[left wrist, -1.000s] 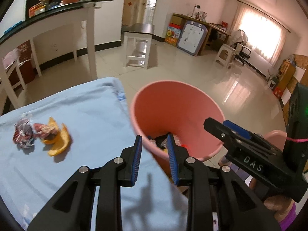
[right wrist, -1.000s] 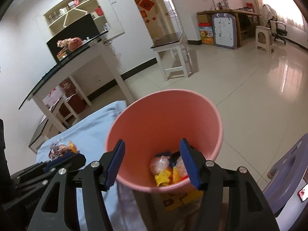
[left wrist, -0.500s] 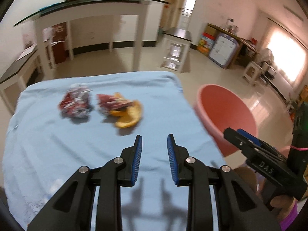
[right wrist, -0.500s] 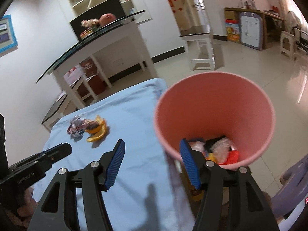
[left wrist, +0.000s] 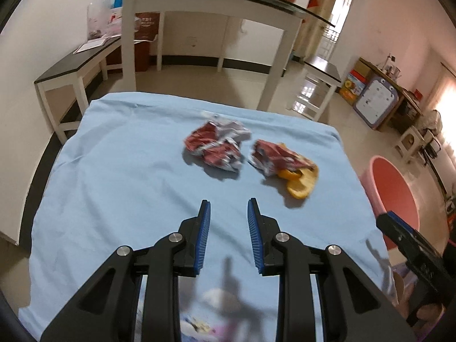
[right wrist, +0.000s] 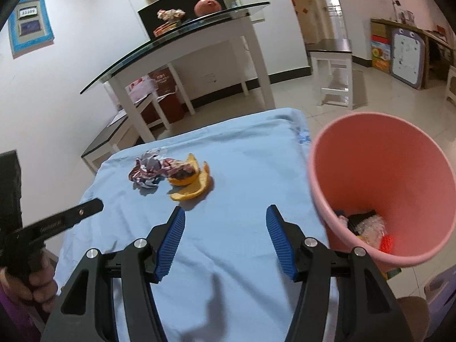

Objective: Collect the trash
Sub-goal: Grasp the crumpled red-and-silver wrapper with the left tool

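Two crumpled red-and-silver wrappers and orange peel lie on the light blue tablecloth. My left gripper is open and empty, hovering just short of the wrappers. My right gripper is open and empty above the cloth, with the peel and wrappers ahead to its left. The pink trash bucket stands off the table's right edge and holds several pieces of trash. It also shows in the left wrist view.
A white glass-topped console table stands behind the table, with a low dark bench on the left and a small stool on the right. The left gripper's body shows in the right wrist view.
Both grippers have swung left, away from the bucket and toward the trash on the cloth. The left gripper now faces the wrappers; the bucket has moved to the right edge of both views.
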The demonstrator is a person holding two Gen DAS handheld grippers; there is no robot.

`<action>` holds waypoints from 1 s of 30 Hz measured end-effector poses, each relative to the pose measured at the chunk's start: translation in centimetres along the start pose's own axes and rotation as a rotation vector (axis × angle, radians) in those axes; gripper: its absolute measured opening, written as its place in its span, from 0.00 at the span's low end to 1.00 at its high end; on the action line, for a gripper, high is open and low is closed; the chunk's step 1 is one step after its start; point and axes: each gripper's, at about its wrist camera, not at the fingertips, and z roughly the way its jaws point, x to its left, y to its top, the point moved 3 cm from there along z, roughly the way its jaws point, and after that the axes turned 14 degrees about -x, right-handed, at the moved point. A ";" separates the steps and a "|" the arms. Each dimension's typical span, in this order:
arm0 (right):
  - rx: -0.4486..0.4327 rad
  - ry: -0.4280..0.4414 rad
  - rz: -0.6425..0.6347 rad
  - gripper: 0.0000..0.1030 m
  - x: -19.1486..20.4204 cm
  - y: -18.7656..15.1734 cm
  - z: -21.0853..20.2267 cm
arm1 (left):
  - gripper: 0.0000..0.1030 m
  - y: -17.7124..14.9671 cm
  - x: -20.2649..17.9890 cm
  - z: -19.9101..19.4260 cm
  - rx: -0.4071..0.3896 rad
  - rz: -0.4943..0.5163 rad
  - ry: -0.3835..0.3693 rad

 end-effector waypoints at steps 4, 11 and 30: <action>0.002 0.023 -0.014 0.57 0.8 0.4 1.1 | 0.26 1.2 0.5 1.6 0.020 -0.019 -0.002; 0.008 0.048 -0.028 0.57 1.5 1.0 3.2 | 0.26 4.4 2.0 6.0 0.014 0.020 -0.001; 0.019 0.112 -0.071 0.57 3.0 2.0 6.8 | 0.33 3.3 3.4 10.9 0.108 0.024 -0.146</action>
